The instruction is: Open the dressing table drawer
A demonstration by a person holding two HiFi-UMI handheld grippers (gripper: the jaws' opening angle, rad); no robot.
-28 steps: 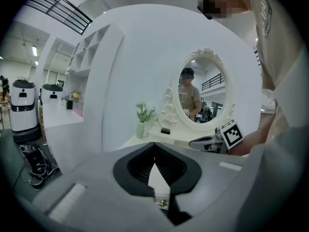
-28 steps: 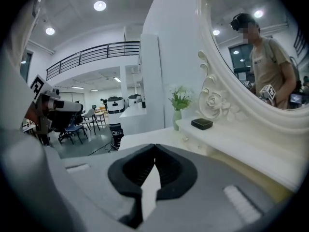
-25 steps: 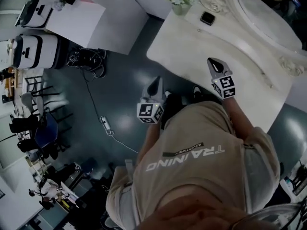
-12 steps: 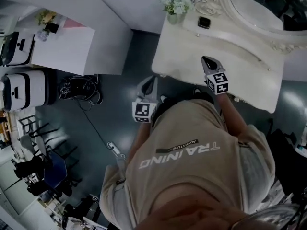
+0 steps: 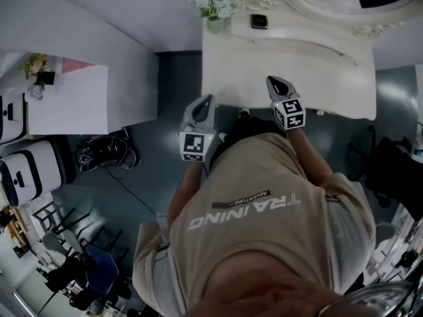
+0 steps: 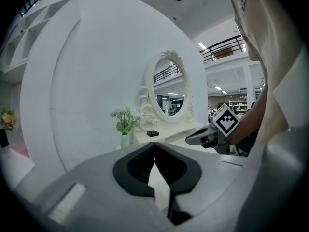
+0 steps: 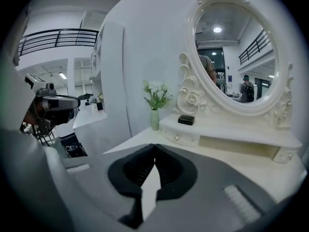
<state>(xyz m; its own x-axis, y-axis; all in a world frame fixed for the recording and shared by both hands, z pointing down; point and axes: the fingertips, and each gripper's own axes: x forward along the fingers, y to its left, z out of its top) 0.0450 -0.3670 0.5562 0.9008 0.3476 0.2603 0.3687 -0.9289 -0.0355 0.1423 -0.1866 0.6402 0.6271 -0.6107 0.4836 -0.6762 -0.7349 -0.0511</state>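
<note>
The white dressing table (image 5: 317, 78) stands straight ahead, with an oval mirror (image 7: 236, 57) behind it. Two small drawers with round knobs sit on its top: one at the left (image 7: 181, 137) under a black box (image 7: 186, 120), one at the right (image 7: 285, 154). My right gripper (image 5: 272, 80) hovers over the table's front part, jaws shut and empty (image 7: 154, 149). At the table's front left corner my left gripper (image 5: 209, 99) is also shut with nothing in it (image 6: 154, 149). Both point toward the table and touch nothing.
A vase of flowers (image 5: 215, 8) stands at the table's back left corner. A curved white wall (image 5: 99, 32) runs to the left, with a white desk (image 5: 66, 104) beside it. Cables (image 5: 106, 154) and chairs (image 5: 73, 269) are on the floor at the left.
The view has swung so the dressing table now lies square ahead. Both grippers have moved with the person toward the table's front edge, and both stay shut.
</note>
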